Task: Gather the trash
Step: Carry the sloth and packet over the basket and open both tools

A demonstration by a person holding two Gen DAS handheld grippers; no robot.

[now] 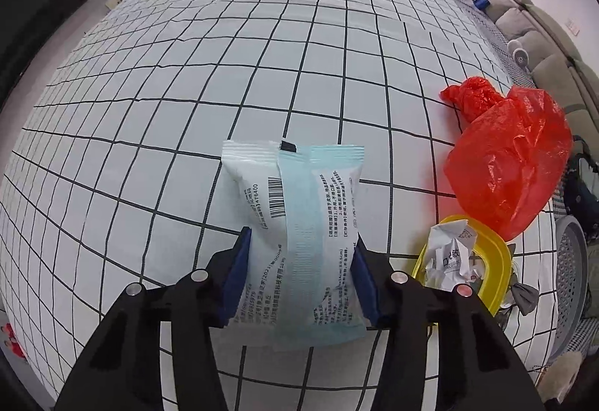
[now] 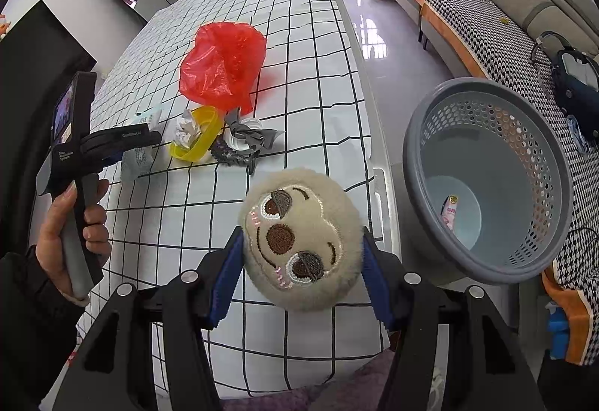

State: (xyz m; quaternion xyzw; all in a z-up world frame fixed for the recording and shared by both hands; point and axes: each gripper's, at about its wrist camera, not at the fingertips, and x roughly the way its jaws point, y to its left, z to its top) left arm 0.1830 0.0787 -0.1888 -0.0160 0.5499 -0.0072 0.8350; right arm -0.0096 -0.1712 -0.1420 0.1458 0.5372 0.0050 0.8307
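While the near end of the white and pale-blue sealed plastic packet (image 1: 295, 242) is cut off behind the black arms of the left tool (image 1: 299, 276), its printed back shows plainly, though the small print is hard to read. That left tool's blue pads (image 1: 237, 276) press on both long edges of the packet, which lies on the white grid-patterned counter (image 1: 187, 73). Just beside it sit a yellow plastic ring (image 1: 494, 261) with crumpled white paper (image 1: 451, 257) in it, and a red plastic bag (image 1: 513, 163). The right tool (image 2: 301, 276) is clamped on a round beige plush sloth face (image 2: 299, 242), near a grey perforated plastic basket (image 2: 486, 261) on the floor.
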